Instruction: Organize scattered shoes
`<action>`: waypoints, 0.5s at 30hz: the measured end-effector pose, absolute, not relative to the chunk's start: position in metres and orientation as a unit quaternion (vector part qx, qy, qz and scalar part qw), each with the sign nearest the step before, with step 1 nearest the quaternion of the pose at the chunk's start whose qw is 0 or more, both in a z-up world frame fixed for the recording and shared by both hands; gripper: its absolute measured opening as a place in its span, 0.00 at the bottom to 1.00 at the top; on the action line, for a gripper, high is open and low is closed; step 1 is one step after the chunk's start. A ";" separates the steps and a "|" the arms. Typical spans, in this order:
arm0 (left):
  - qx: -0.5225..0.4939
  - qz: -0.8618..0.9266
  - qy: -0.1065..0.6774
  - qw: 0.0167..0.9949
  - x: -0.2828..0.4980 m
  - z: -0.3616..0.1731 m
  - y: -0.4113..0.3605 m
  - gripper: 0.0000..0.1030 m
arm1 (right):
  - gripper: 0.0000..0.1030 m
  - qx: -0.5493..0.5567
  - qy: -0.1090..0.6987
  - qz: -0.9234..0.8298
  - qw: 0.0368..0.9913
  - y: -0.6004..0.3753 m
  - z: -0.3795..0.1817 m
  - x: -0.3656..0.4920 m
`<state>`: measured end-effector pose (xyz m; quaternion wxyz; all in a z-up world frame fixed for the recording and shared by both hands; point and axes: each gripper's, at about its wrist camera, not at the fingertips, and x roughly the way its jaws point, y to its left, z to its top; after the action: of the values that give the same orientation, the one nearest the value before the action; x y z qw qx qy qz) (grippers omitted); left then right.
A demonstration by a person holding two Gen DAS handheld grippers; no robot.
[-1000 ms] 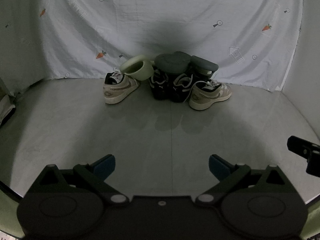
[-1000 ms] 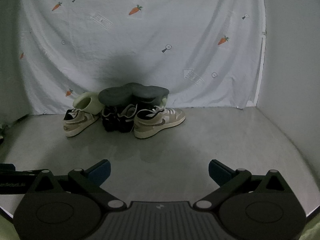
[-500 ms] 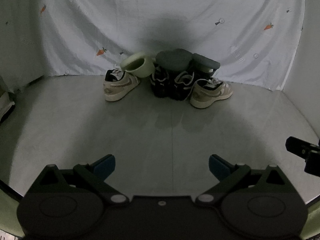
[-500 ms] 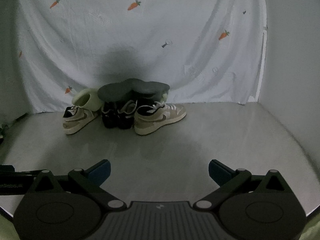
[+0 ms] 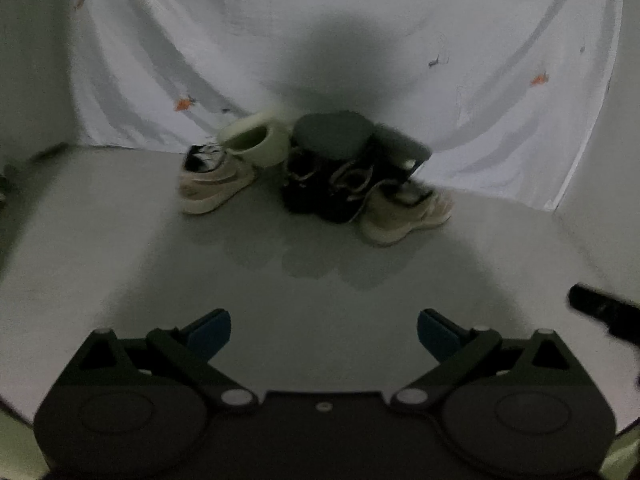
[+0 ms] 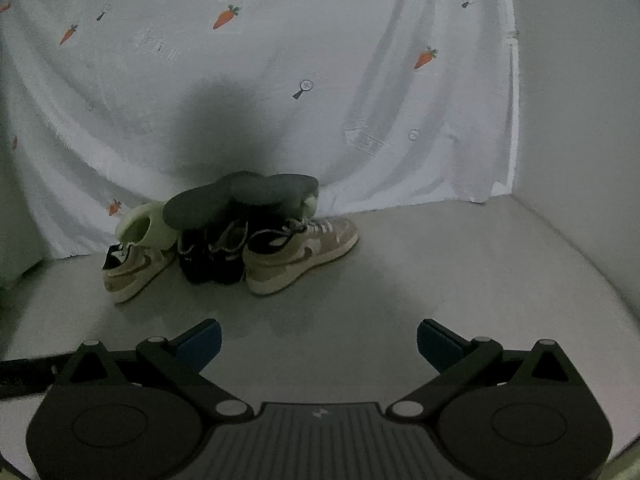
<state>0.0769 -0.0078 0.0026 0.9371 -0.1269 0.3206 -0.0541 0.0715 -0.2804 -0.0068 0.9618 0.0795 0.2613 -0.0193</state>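
Observation:
A heap of shoes lies on the grey floor against the hanging sheet. A tan sneaker (image 5: 214, 186) (image 6: 138, 266) sits at the left with a pale green slipper (image 5: 256, 142) (image 6: 144, 228) leaning on it. Two black sneakers (image 5: 324, 184) (image 6: 210, 254) stand in the middle under dark grey slippers (image 5: 332, 134) (image 6: 244, 198). The second tan sneaker (image 5: 406, 212) (image 6: 302, 254) lies at the right. My left gripper (image 5: 324, 332) and right gripper (image 6: 318, 340) are both open and empty, well short of the heap.
A white sheet with carrot prints (image 6: 226, 16) hangs behind the shoes. Grey floor (image 5: 320, 280) stretches between me and the heap. The other gripper's black tip (image 5: 600, 308) pokes in at the right edge of the left wrist view. A white wall (image 6: 580, 100) stands on the right.
Both grippers have tilted and shifted a little; the heap sits lower in the views and the left wrist view is blurred by motion. The shoes have not moved. Both stay open.

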 end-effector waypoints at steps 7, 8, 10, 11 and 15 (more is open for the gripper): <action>-0.205 -0.077 0.268 0.938 0.169 0.008 -0.004 0.93 | 1.00 0.099 0.274 0.006 0.957 -0.307 -0.004 0.150; -0.208 -0.078 0.260 0.940 0.183 0.005 -0.003 0.93 | 1.00 0.093 0.271 0.012 0.958 -0.308 -0.005 0.161; -0.215 -0.080 0.244 0.942 0.210 0.001 -0.002 0.93 | 1.00 0.081 0.266 0.023 0.960 -0.308 -0.009 0.185; -0.217 -0.081 0.238 0.943 0.224 -0.002 -0.001 0.93 | 1.00 0.073 0.266 0.028 0.961 -0.306 -0.011 0.201; -0.214 -0.077 0.245 0.942 0.297 -0.019 0.000 0.92 | 1.00 0.070 0.282 0.043 0.956 -0.308 -0.020 0.248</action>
<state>0.2968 -0.0001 -0.0193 0.9424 -0.2143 0.2449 -0.0768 0.2481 -0.3080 -0.0198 0.9559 0.0698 0.2819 0.0433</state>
